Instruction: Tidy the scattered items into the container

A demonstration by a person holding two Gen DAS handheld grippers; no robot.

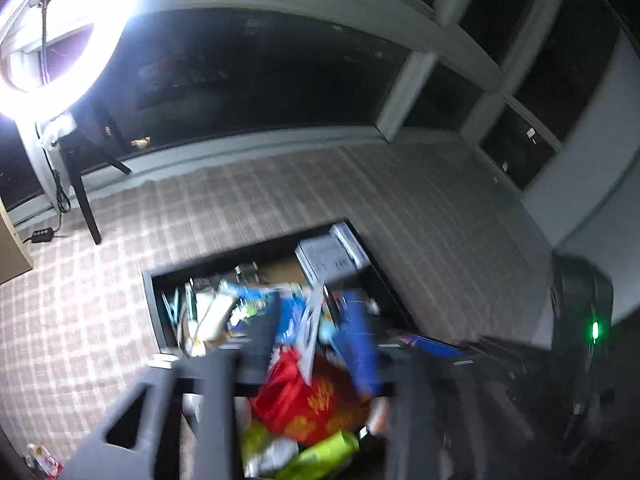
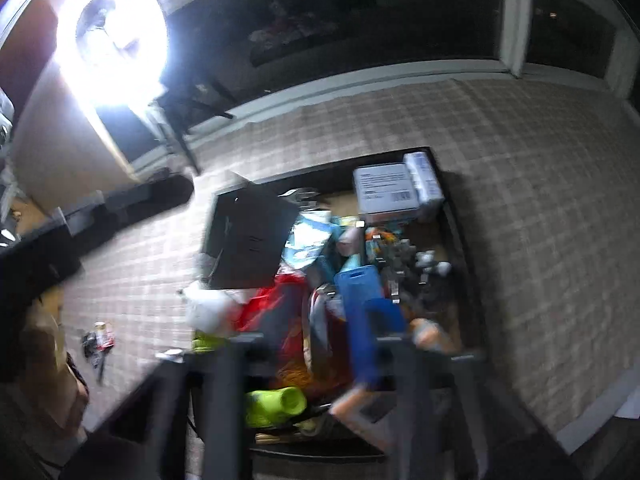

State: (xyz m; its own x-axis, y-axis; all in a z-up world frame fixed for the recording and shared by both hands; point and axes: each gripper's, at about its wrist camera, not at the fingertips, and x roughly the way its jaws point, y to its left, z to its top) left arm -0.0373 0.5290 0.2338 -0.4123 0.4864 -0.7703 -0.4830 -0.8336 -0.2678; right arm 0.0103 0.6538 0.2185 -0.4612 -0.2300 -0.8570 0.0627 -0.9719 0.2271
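Note:
A black open container (image 1: 149, 292) (image 2: 452, 208) lies on the checked carpet, packed with items: a red bag (image 1: 308, 400) (image 2: 280, 300), blue pieces (image 1: 360, 344) (image 2: 360, 280), a grey box (image 1: 324, 256) (image 2: 384, 188), a black box (image 2: 252, 236) and a lime-green tube (image 1: 332, 452) (image 2: 276, 404). My left gripper (image 1: 312, 412) hovers open over the near end of the container. My right gripper (image 2: 316, 400) also hovers open above it, with nothing between its fingers. Both views are blurred.
A bright ring light (image 1: 60, 28) (image 2: 112, 40) on a tripod stands at the far left by dark windows. A few small loose items (image 2: 98, 338) (image 1: 42, 456) lie on the carpet to the left. A black device with a green light (image 1: 592, 328) is at right.

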